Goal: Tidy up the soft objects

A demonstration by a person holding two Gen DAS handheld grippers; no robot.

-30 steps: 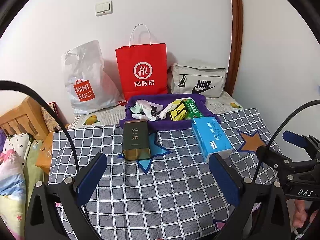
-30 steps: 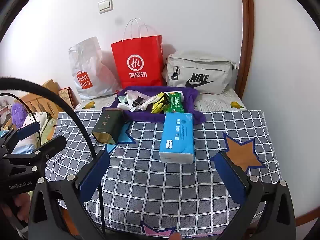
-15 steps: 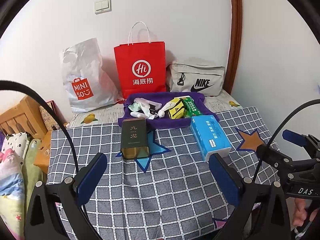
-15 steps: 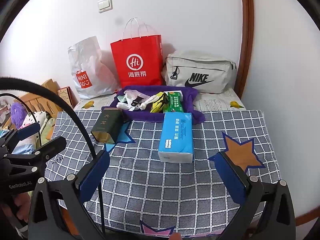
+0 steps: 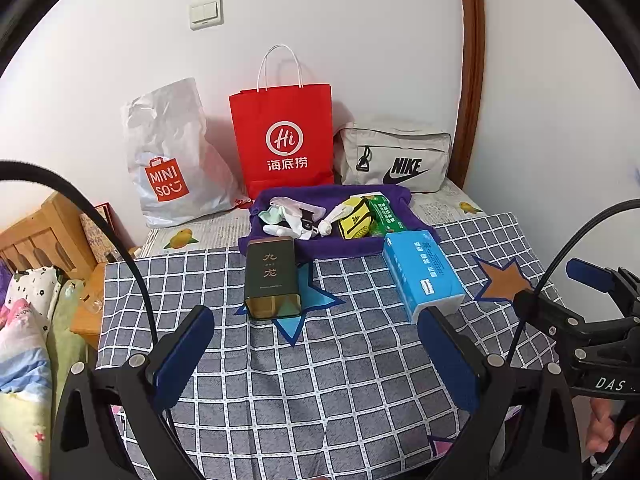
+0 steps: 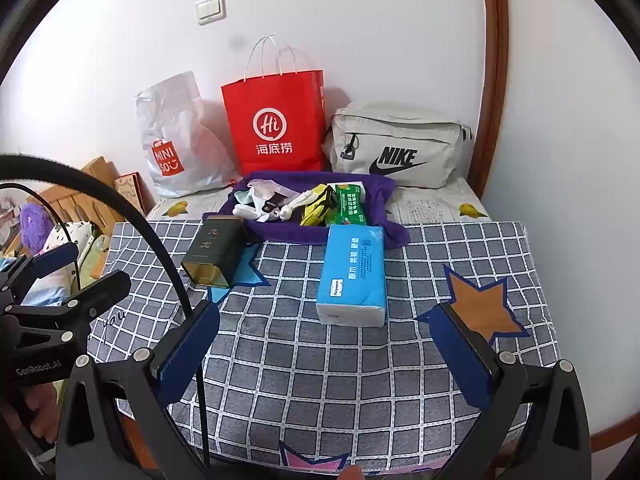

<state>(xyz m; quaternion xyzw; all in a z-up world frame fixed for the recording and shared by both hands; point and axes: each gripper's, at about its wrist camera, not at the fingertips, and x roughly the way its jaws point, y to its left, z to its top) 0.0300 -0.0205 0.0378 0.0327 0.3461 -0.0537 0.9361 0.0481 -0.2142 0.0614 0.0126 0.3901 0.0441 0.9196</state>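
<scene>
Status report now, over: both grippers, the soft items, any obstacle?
Left gripper open, empty. Right gripper open, empty. Blue tissue pack untouched on checked cloth. Dark tin lies beside it, apart.

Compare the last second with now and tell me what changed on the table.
Almost nothing. Both views drift slightly, so the left tool and right tool shifted a little; both stay open and empty. The blue tissue pack, dark tea tin and purple cloth with its small items have not moved.
</scene>
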